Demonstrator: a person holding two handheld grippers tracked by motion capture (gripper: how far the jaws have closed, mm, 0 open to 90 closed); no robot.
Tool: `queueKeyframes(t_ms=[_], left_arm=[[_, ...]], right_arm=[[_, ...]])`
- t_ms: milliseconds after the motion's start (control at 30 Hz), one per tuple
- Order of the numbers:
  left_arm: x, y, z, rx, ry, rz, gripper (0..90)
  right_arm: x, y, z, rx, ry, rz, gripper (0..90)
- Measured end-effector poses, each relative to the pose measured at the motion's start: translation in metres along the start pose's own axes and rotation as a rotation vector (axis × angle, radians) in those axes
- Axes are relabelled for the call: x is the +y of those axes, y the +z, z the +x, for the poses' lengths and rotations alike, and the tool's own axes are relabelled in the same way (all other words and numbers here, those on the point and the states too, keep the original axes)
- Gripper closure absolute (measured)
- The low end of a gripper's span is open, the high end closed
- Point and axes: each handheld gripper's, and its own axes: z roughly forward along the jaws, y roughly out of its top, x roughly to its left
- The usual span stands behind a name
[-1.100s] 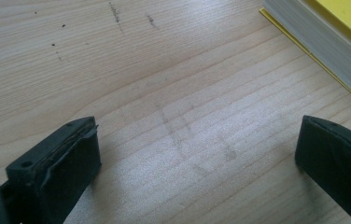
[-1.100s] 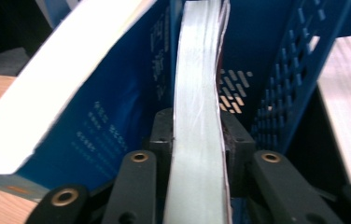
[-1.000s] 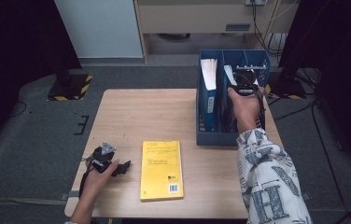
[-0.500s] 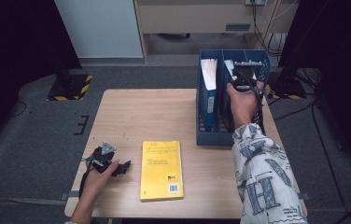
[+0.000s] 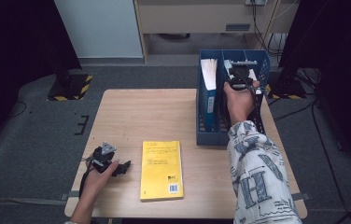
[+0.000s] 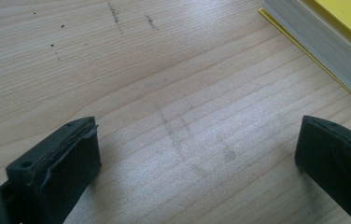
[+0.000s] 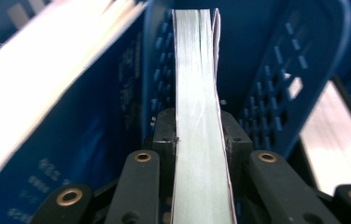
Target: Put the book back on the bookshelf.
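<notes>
Blue file rack (image 5: 206,119), right hand-held gripper (image 7: 197,140) clamping book (image 7: 197,93)

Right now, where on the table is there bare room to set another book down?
The far left half of the wooden table, bordered by the blue file rack and the yellow book, lies bare. The rack is crowded: the right tool grips a book there.

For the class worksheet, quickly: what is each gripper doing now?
Left gripper: open, holding nothing, above the table.
Right gripper: closed on a book in the blue rack.
</notes>
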Motion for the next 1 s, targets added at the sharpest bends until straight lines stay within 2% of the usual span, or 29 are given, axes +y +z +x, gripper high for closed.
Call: queueKeyframes(t_ms=[133,233,467,633,1000], left_arm=[[0.000,0.000,0.000,0.000,0.000,0.000,0.0],[0.000,0.000,0.000,-0.001,0.001,0.000,0.0],[0.001,0.001,0.000,-0.002,0.002,-0.002,0.0],[0.001,0.001,0.000,-0.002,0.002,-0.001,0.0],[0.001,0.001,-0.001,-0.001,0.001,-0.004,0.0]], right_arm=[[-0.002,0.000,0.004,0.017,0.013,-0.019,70.0],[-0.002,0.000,0.006,0.019,0.004,-0.019,70.2],[-0.001,0.000,0.012,0.023,0.020,-0.023,67.8],[0.001,-0.003,0.010,0.045,0.028,-0.043,64.6],[0.000,-0.022,0.003,0.115,0.009,-0.054,34.4]])
